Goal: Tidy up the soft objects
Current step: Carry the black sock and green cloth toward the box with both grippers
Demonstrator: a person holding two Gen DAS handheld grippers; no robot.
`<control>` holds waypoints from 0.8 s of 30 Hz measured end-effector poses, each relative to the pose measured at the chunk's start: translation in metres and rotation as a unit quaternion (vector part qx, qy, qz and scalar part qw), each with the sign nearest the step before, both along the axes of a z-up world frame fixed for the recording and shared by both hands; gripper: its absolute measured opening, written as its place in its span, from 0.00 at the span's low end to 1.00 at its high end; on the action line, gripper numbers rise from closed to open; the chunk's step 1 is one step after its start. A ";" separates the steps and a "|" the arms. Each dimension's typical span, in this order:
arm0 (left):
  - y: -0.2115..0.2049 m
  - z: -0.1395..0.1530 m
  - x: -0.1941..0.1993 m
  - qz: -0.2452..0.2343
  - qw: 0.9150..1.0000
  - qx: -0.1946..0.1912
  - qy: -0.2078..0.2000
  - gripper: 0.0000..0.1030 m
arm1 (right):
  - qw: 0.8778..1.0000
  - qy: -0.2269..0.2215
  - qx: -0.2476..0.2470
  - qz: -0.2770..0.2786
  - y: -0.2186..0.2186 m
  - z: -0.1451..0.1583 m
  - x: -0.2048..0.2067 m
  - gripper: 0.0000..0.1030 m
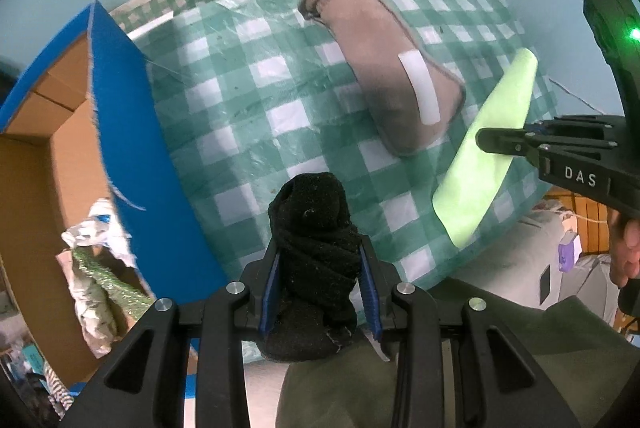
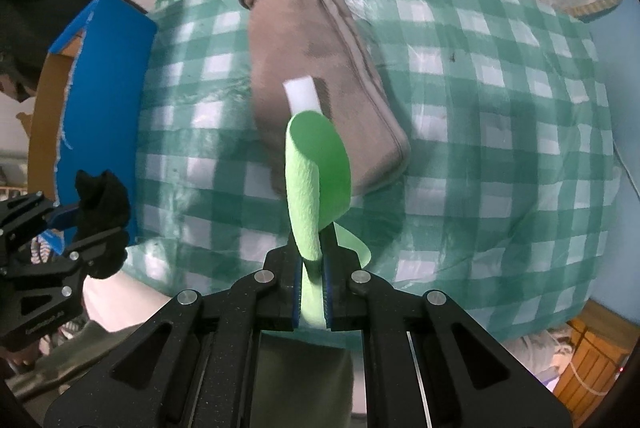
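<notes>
- Over the near edge of the checked tablecloth (image 1: 248, 116), the left gripper (image 1: 318, 288) is clenched on a black sock (image 1: 312, 248), a fuzzy knit bundle gripped at mid-length so that it stands upright.
- Right of the sock, the right gripper (image 2: 311, 280) pinches a lime-green cloth (image 2: 316, 164), thin and smooth, which curls over above the jaws.
- Beyond both, flat on the cloth-covered table, lies a grey-brown sock (image 1: 384, 68) with a white label (ribbed cuff farthest away).
- Left of the tablecloth stands a blue-sided cardboard box (image 1: 132, 132), probably the sorting bin; crumpled items lie inside.
</notes>
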State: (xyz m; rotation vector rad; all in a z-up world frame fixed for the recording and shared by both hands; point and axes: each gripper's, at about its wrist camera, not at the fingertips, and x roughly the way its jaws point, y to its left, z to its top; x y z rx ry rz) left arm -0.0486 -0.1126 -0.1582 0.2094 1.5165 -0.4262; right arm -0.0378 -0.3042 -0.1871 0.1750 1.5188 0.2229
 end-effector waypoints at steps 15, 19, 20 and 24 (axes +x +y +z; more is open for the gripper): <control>0.031 0.030 0.005 0.044 0.999 0.002 -0.017 0.34 | 0.998 -0.044 0.019 0.029 0.032 0.049 0.014 0.07; 0.043 0.036 0.006 0.063 0.998 0.006 -0.019 0.34 | 0.997 -0.057 0.024 0.041 0.043 0.062 0.020 0.08; 0.046 0.037 0.006 0.067 0.998 0.011 -0.018 0.34 | 0.997 -0.058 0.024 0.043 0.045 0.063 0.021 0.08; 0.059 0.044 0.006 0.086 0.996 0.010 -0.022 0.34 | 0.996 -0.070 0.027 0.054 0.056 0.074 0.027 0.08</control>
